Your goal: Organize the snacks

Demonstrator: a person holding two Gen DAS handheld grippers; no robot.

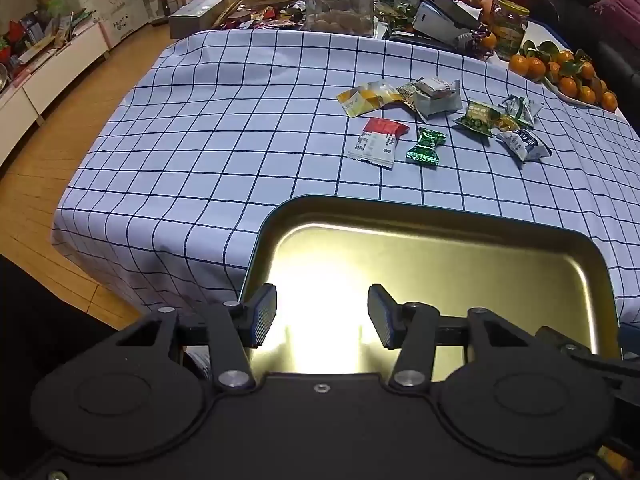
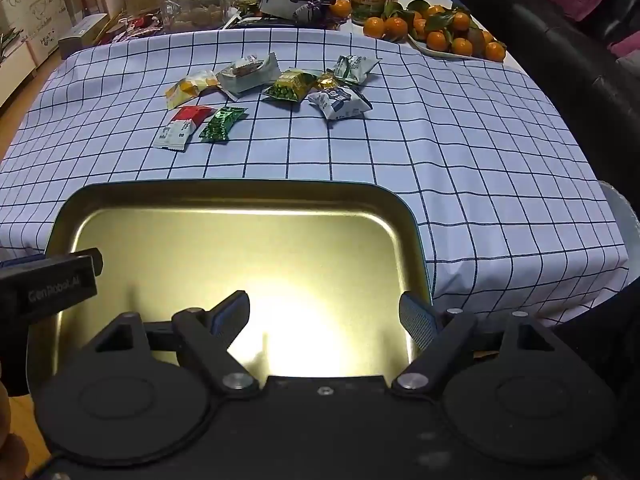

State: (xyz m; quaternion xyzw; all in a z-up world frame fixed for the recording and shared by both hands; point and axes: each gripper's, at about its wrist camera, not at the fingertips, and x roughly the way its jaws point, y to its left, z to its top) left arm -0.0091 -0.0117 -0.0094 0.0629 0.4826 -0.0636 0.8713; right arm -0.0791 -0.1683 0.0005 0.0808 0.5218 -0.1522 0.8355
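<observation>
Your left gripper [image 1: 322, 316] hangs at the bottom centre of the left wrist view with its jaws spread and nothing between them, tilted down over the gold tin tray [image 1: 440, 224]. Your right gripper [image 2: 326, 318] sits at the bottom of the right wrist view, jaws likewise spread wide and bare, over the same tray [image 2: 240, 194], which lies on the near edge of the checked tablecloth [image 2: 460, 160].

The snacks lie in a loose scatter beyond the tray, in the upper middle of both views — none is in the tray. Nearest the tray lie a red and white packet [image 2: 180, 126] and, just beside it on the right, a green foil sweet [image 2: 222, 123]. Further back are a yellow packet [image 2: 192, 86], a grey-white wrapped snack [image 2: 248, 74], a green pea packet [image 2: 292, 87], and two white and blue packets [image 2: 340, 102] on the right of the group.

At the upper right of the right wrist view a plate of oranges [image 2: 440, 34] stands well apart from the snacks.
</observation>
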